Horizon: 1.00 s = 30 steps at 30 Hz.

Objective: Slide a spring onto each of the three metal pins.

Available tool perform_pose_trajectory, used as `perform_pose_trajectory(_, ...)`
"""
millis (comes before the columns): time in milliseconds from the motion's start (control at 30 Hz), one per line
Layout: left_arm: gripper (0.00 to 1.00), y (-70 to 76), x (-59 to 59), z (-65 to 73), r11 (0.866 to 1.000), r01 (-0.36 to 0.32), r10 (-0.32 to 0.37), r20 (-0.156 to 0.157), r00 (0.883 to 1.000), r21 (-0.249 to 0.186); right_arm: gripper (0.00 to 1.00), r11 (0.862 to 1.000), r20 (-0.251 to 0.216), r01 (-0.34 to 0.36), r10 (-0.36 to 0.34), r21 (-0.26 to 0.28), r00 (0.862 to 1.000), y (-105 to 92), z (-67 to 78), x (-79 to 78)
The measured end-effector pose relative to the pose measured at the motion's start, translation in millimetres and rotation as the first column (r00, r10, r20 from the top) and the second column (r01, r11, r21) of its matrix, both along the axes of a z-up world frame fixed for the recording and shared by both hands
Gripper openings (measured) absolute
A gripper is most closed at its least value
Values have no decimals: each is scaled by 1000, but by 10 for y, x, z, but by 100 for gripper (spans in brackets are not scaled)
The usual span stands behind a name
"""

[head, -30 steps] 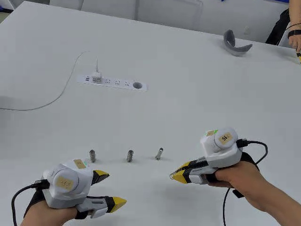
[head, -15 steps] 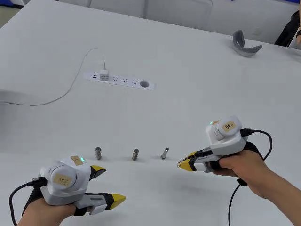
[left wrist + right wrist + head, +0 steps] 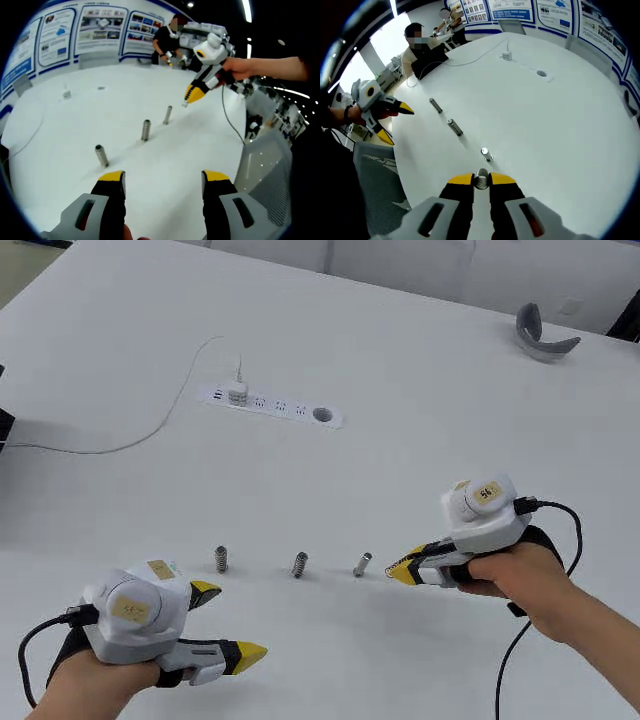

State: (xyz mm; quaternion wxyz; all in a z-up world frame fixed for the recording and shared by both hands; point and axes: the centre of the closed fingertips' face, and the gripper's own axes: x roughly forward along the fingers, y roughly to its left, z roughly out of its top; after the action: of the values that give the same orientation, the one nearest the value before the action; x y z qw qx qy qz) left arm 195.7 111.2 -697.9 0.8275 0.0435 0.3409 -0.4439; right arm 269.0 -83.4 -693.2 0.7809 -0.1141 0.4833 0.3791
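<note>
Three metal pins stand in a row on the white table (image 3: 420,390). The left pin (image 3: 221,559) and the middle pin (image 3: 299,564) each carry a spring. The right pin (image 3: 362,564) is bare, and it stands just beyond my right gripper's tips as the bare pin (image 3: 486,154). My right gripper (image 3: 400,570) is shut on a small spring (image 3: 481,180), a short way right of that pin. My left gripper (image 3: 228,620) hangs open near the table's front, nothing between its fingers. Ahead of the left gripper (image 3: 163,185) are the pins (image 3: 145,129) and the right gripper (image 3: 192,95).
A white power strip (image 3: 270,406) with a plugged cable (image 3: 150,435) lies mid-table. A grey curved piece (image 3: 545,340) rests at the far right. A person (image 3: 422,47) sits beyond the table's edge.
My right gripper has moved with the spring closer to the bare right pin. The left gripper has kept its place and stayed open. The head camera has shifted.
</note>
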Motion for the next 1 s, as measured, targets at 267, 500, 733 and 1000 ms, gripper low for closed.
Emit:
perform_pose_trajectory(267, 65, 101, -5, -20, 1000, -17, 17, -5, 1000, 9, 13, 1000, 13, -17, 17, -11, 1000, 56, 2, 121)
perform_pose_trajectory(500, 67, 141, -23, -61, 1000, -17, 17, -17, 1000, 22, 13, 1000, 19, -24, 24, -6, 1000, 138, -14, 169)
perform_pose_trajectory(733, 68, 172, -22, -56, 1000, -22, 22, -21, 1000, 19, 13, 999, 20, -38, 39, -6, 999, 208, -25, 200)
perform_pose_trajectory(1000, 68, 225, -58, -71, 999, -27, 27, -31, 999, 23, 13, 998, 10, -55, 55, -10, 998, 258, -78, 233)
